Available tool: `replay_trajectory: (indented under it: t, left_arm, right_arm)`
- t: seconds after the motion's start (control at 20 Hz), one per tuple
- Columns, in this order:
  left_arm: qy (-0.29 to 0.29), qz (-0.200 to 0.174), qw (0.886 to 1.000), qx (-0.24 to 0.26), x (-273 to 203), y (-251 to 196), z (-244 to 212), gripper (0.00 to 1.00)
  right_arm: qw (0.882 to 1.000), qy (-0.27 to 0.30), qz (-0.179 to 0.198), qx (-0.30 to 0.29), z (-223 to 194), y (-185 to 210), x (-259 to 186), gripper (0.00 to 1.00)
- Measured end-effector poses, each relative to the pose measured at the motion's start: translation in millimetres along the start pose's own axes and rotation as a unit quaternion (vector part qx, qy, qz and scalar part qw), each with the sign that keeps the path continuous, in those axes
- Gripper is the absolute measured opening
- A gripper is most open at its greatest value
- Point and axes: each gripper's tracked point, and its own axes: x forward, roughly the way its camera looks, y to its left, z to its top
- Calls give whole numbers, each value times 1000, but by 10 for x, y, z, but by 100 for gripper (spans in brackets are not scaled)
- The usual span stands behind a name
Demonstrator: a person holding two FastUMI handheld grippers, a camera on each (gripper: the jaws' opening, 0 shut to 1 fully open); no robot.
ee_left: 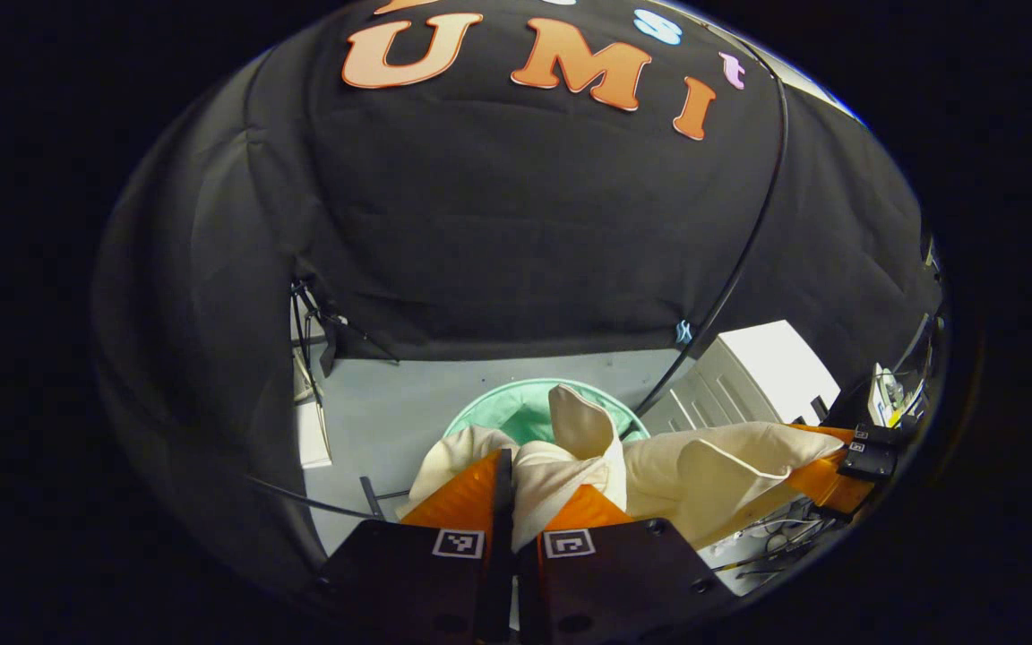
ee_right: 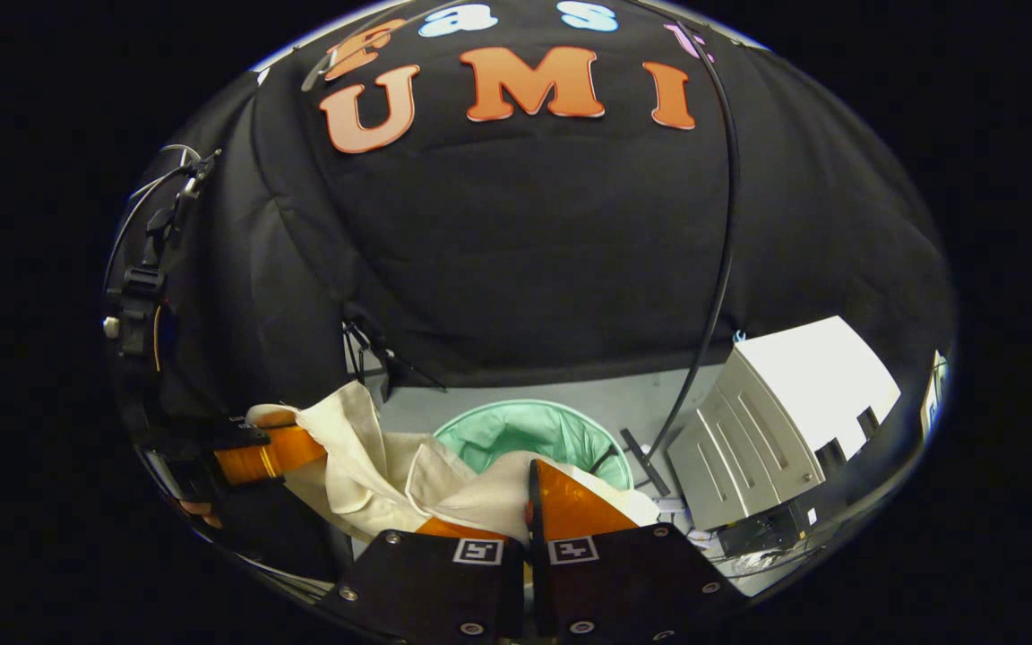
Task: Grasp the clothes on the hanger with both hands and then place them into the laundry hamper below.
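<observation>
Two tongs hold one cream garment (ee_left: 731, 470) between them, above a green hamper (ee_left: 516, 414) that stands on the grey floor (ee_left: 391, 394). In the left gripper view, the left tongs (ee_left: 529, 493) are clenched on a bunch of the cloth, which rises as a fold between the two fingers and hides part of the hamper's opening. From there the garment stretches to the right, to the right tongs (ee_left: 825, 466), which grip its far end. In the right gripper view, the right tongs (ee_right: 516, 506) are closed on the cloth (ee_right: 364, 466), and the fabric covers most of one finger. The garment sags to the left toward the left tongs (ee_right: 270, 452), which pinch its other end. The hamper (ee_right: 534, 434) is just behind the cloth, open. A white cabinet (ee_right: 776, 430) stands to the right of the hamper, and a thin black cable (ee_right: 718, 296) hangs down in front of the booth's wall.
</observation>
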Motion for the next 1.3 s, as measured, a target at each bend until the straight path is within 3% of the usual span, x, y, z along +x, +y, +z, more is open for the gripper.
replay_trajectory:
  t: [0.35, 0.45, 0.5, 0.65, 0.75, 0.8, 0.9, 0.95, 1.3]
  left_arm:
    - [58, 9, 998, 8, 272, 55, -338, 9]
    - [76, 14, 997, 2, 287, 113, -451, 27]
    - [84, 14, 996, -3, 309, 129, -506, 21]
    - [105, 14, 994, -14, 280, 155, -620, 60]
    - [118, 25, 993, -11, 244, 224, -714, 87]
    - [122, 31, 992, -12, 247, 280, -729, 100]
    - [127, 29, 991, -18, 240, 277, -778, 98]
    - [127, 28, 991, -19, 228, 270, -784, 98]
    - [84, 10, 996, -4, 77, 174, -659, 98]
  right_arm:
    - [997, 78, -10, 16, -525, -172, 267, 7]
    - [995, 96, -7, 21, -653, -141, 289, 10]
    - [995, 101, -5, 20, -699, -140, 347, 11]
    - [992, 126, 3, 19, -890, -114, 347, 29]
    - [991, 130, 8, 18, -939, -68, 364, 54]
    - [991, 134, 11, 18, -976, -55, 356, 62]
    - [990, 137, 13, 22, -1022, -28, 329, 86]
    - [990, 139, 13, 24, -1035, -22, 324, 90]
    - [991, 132, 9, 30, -1032, -38, 245, 93]
